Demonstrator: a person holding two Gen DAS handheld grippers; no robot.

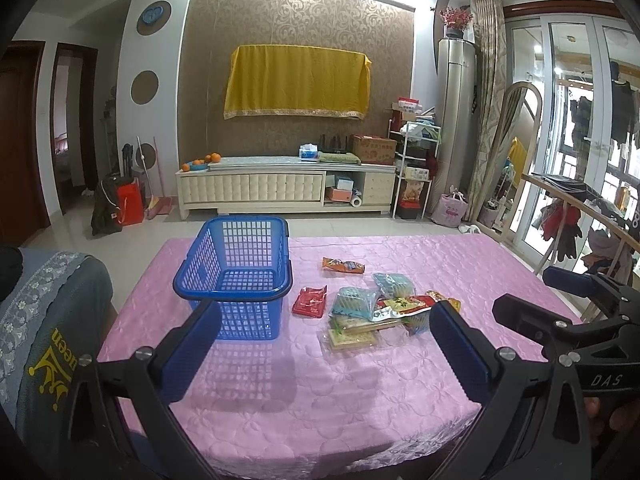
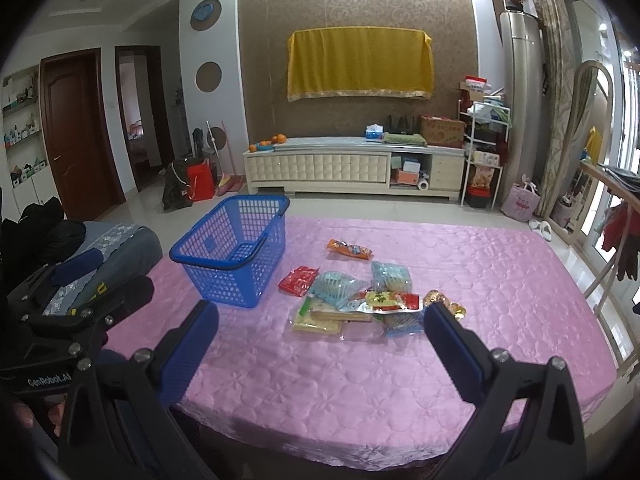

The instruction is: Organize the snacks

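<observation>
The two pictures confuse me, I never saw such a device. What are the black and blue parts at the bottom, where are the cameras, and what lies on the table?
A person holds a two-finger gripper in each hand, with a fisheye camera on each looking forward along its fingers. One picture comes from the left gripper, the other from the right gripper. Both are open and hold nothing. On the pink tablecloth stand an empty blue basket and, to its right, loose snack packets, some overlapping.
</observation>
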